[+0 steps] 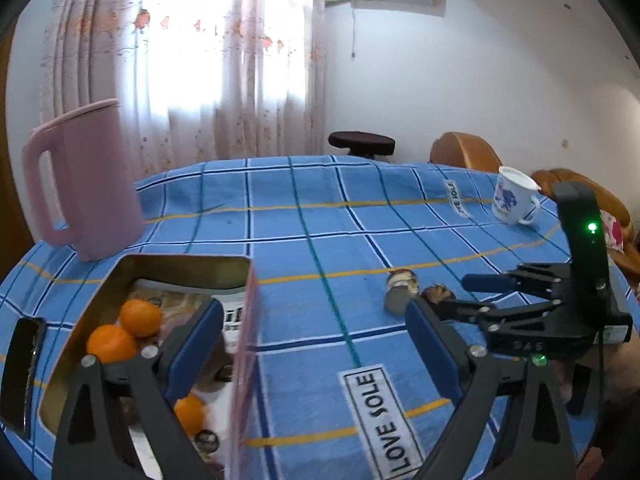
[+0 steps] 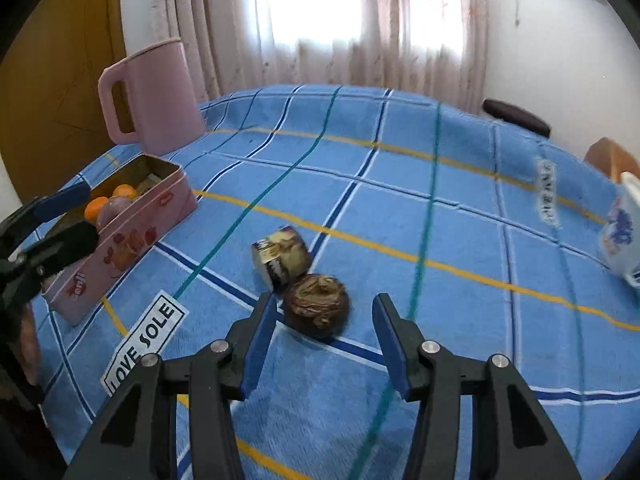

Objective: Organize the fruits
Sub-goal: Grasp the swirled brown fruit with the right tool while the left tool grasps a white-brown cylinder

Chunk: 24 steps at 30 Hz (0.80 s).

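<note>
A pink tin box [image 2: 132, 236] stands open on the blue checked tablecloth [image 2: 400, 208]; it holds small oranges [image 1: 140, 317] and a purple fruit [image 2: 114, 210]. My left gripper [image 1: 316, 316] is open, its left finger over the box [image 1: 188, 270] and its right finger beyond the box wall. It also shows in the right wrist view [image 2: 72, 216]. My right gripper [image 2: 324, 316] is open and low, its fingers on either side of a brown wrinkled fruit [image 2: 318, 306]. A small lying jar [image 2: 282, 258] touches that fruit. Both show in the left wrist view: the jar [image 1: 400, 290], the fruit [image 1: 438, 293], the right gripper [image 1: 452, 292].
A tall pink jug [image 1: 90, 184] stands behind the box. A white mug with a blue print [image 1: 512, 200] sits at the far right of the table. A dark phone-like object [image 1: 20, 372] lies left of the box. Chairs and a stool stand beyond the table.
</note>
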Motion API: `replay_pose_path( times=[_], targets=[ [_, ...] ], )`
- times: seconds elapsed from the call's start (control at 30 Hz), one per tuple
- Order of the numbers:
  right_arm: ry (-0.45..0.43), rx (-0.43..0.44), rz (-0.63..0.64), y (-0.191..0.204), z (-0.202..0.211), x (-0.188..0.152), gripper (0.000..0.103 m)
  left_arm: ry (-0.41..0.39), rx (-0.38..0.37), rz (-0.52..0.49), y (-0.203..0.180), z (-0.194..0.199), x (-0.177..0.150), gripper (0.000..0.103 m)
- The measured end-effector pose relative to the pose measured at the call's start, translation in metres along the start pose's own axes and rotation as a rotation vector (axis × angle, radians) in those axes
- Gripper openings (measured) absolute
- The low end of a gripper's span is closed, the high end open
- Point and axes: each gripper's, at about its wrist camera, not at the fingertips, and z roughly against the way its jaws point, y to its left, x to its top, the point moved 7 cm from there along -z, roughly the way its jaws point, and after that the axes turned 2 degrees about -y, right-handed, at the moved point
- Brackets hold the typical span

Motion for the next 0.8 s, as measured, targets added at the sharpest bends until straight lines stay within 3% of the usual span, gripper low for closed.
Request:
replay_pose_path(
  times=[0.1,0.2,0.3,0.43,0.63,0.8],
  targets=[
    [0.01,0.019,-0.01,0.003,-0.005,0.001,0.052,0.011,-0.001,-0.018,-0.008,-0.007,0.002,0.095],
    [0.069,0.04,-0.017,0.004,-0.018,-0.002,0.042,0.028,-0.003,-0.031,-0.012,-0.016,0.002,0.095],
    [0.073,0.047,-0.026,0.003,-0.019,-0.002,0.041,0.042,-0.008,-0.041,-0.018,-0.023,0.002,0.095],
    [0.008,-0.022,-0.057,-0.007,-0.005,0.002,0.04,0.063,-0.022,-0.06,-0.032,-0.034,0.002,0.095],
    [-0.037,-0.224,-0.115,-0.037,0.013,0.001,0.04,0.111,-0.045,-0.077,-0.051,-0.057,0.003,0.094],
    [-0.046,-0.223,-0.15,-0.049,0.019,0.0,0.04,0.179,-0.079,-0.079,-0.065,-0.083,0.001,0.09]
  ],
)
